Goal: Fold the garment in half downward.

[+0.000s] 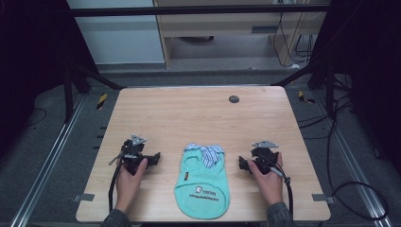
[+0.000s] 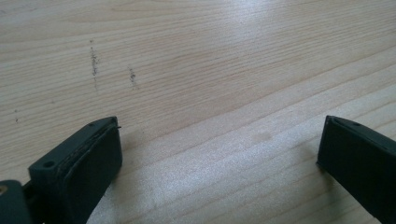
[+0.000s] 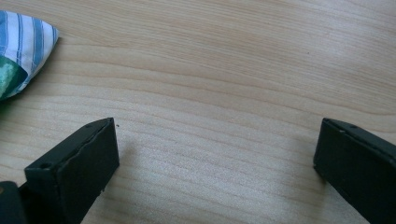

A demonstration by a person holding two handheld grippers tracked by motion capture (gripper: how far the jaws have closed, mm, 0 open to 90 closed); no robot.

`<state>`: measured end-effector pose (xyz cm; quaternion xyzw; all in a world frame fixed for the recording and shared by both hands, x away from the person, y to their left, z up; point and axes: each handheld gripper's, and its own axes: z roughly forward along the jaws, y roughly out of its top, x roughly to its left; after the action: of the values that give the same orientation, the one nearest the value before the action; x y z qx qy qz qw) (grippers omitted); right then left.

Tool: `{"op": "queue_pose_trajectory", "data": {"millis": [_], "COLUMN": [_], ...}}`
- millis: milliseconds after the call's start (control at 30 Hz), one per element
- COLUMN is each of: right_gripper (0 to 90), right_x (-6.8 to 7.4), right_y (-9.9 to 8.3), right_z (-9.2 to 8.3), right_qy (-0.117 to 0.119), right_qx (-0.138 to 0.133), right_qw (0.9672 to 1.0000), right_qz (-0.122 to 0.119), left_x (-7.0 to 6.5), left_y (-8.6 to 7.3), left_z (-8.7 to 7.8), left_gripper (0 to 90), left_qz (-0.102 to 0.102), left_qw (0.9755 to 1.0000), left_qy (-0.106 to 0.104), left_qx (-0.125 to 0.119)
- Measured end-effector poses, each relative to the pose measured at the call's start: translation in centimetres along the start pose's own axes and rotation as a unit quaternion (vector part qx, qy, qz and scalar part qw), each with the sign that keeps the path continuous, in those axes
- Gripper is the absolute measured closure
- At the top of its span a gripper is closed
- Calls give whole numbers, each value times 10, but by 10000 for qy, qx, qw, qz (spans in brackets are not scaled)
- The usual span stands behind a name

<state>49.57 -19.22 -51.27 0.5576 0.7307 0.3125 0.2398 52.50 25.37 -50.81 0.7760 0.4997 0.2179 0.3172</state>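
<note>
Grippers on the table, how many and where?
2. Left gripper sits left of the teal pet shirt; right gripper sits right of it. Both open, empty, each held by a hand.

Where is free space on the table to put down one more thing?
The far half of the table is bare wood, save a small dark disc near the far edge. The near strip is crowded: the green garment lies between the left gripper and right gripper.
</note>
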Motion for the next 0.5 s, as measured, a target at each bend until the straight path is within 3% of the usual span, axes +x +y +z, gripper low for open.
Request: {"op": "queue_pose_trajectory", "data": {"millis": [333,500], "right_gripper": [8,57], "right_x": [2,3], "right_y": [-2,-2], "right_z": [-2,-3], "right_qy": [108,222], "right_qx": [-11,-65], "right_qw": [9999,9995], "right_qz": [-113,-222], "left_x": [-4,-5], "left_y": [-2,-2], "left_z": [-2,-2], "left_gripper": [0,0], "left_qz": [-97,-96], "left_qw": [9999,9999], "left_qy": [92,94], "left_qx": [12,10]}}
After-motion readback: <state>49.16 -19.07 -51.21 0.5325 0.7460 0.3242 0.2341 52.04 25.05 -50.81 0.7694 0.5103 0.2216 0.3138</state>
